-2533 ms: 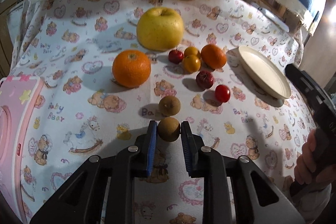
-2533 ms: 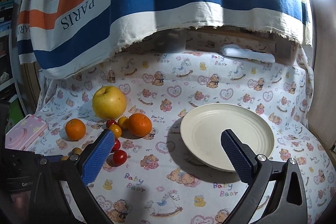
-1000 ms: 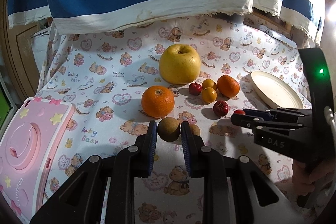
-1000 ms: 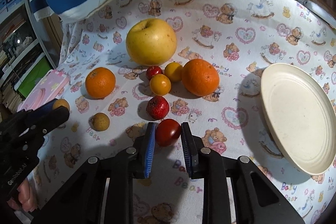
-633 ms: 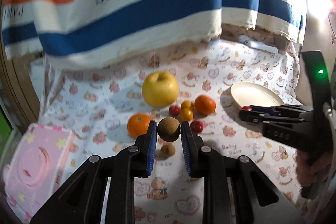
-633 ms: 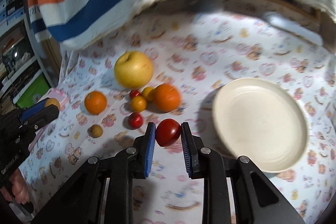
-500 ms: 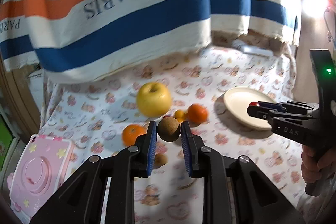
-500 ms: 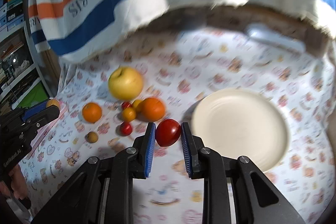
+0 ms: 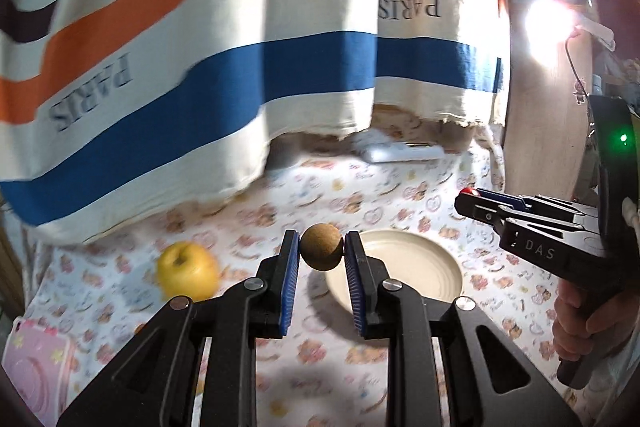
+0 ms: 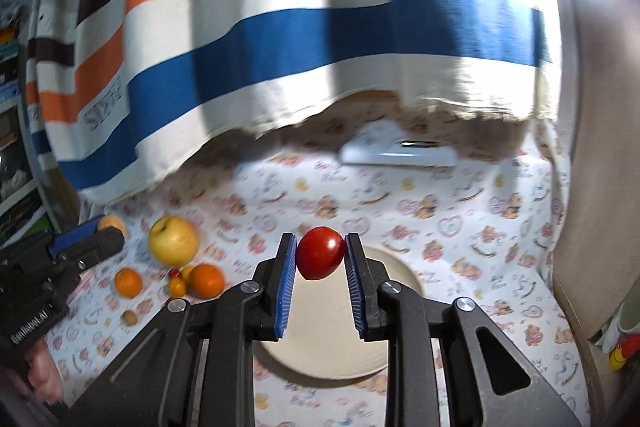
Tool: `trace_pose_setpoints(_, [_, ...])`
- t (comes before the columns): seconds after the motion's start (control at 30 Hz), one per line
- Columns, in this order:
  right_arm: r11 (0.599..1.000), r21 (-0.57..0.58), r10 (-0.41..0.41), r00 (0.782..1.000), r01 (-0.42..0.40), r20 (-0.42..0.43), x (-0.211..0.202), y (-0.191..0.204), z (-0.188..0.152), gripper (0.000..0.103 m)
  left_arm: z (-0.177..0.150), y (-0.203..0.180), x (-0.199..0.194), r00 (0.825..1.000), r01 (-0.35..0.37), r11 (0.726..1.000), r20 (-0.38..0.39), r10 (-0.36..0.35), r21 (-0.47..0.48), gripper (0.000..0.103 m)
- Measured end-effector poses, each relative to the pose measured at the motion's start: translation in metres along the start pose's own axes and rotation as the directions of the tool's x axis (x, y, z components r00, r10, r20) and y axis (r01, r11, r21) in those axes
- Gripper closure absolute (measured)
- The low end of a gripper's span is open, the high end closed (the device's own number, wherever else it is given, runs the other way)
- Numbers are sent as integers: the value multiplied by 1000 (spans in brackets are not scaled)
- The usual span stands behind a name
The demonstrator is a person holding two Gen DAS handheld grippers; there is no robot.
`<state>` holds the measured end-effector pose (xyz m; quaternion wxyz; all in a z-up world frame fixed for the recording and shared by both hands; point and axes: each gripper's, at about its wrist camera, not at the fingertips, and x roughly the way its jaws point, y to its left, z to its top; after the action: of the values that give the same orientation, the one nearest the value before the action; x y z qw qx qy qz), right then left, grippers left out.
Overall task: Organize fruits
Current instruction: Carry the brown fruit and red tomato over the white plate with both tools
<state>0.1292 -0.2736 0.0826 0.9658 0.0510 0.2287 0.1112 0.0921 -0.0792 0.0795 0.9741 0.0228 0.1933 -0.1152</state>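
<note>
My left gripper (image 9: 322, 253) is shut on a small round brown fruit (image 9: 322, 246) and holds it in the air above the near rim of the cream plate (image 9: 420, 275). My right gripper (image 10: 321, 259) is shut on a red cherry tomato (image 10: 321, 257), raised over the same plate (image 10: 320, 351). On the cloth to the left lie a yellow apple (image 10: 173, 239), two oranges (image 10: 128, 282) (image 10: 206, 280), small red and yellow fruits (image 10: 177, 285) and another brown fruit (image 10: 129, 317). The right gripper also shows at the right of the left wrist view (image 9: 470, 198).
A striped "PARIS" cloth (image 9: 240, 59) hangs behind the table. A pink case (image 9: 36, 367) lies at the table's left edge. A white flat device (image 10: 400, 153) lies at the back. A bright lamp (image 9: 548, 19) glares at upper right. A wooden panel (image 10: 592, 227) stands to the right.
Both grippers have risen and swung right with their fruits, from over the fruit group to over the plate. The plate now sits under both.
</note>
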Motion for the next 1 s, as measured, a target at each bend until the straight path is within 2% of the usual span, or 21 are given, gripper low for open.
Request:
trace_pose_setpoints(0.17, [999, 50, -9, 1000, 11, -25, 9, -20, -9, 78, 3, -13, 29, 997, 42, 999, -65, -43, -8, 81])
trace_pose_setpoints(0.3, [993, 108, -21, 990, 37, -141, 31, -34, -27, 78, -7, -23, 54, 985, 69, 998, -156, -68, -1, 81])
trace_pose_setpoints(0.37, [992, 112, -27, 977, 52, -212, 45, -40, -35, 78, -13, -28, 72, 972, 98, 995, -214, -96, -2, 81])
trace_pose_setpoints(0.43, [992, 105, -46, 967, 74, -250, 55, -44, -42, 78, -22, -34, 94, 946, 151, 988, -293, -142, 8, 81])
trace_pose_setpoints(0.57, [993, 76, -62, 950, 89, -305, 67, -46, -53, 78, -42, -43, 122, 916, 173, 985, -371, -155, 15, 81])
trace_pose_setpoints(0.73, [992, 47, -95, 926, 120, -365, 81, -51, -59, 78, -52, -47, 135, 904, 178, 984, -401, -151, 31, 81])
trace_pose_setpoints(1.0, [993, 40, -85, 915, 109, -395, 88, -51, -63, 77, -58, -46, 141, 899, 177, 983, -413, -145, 39, 81])
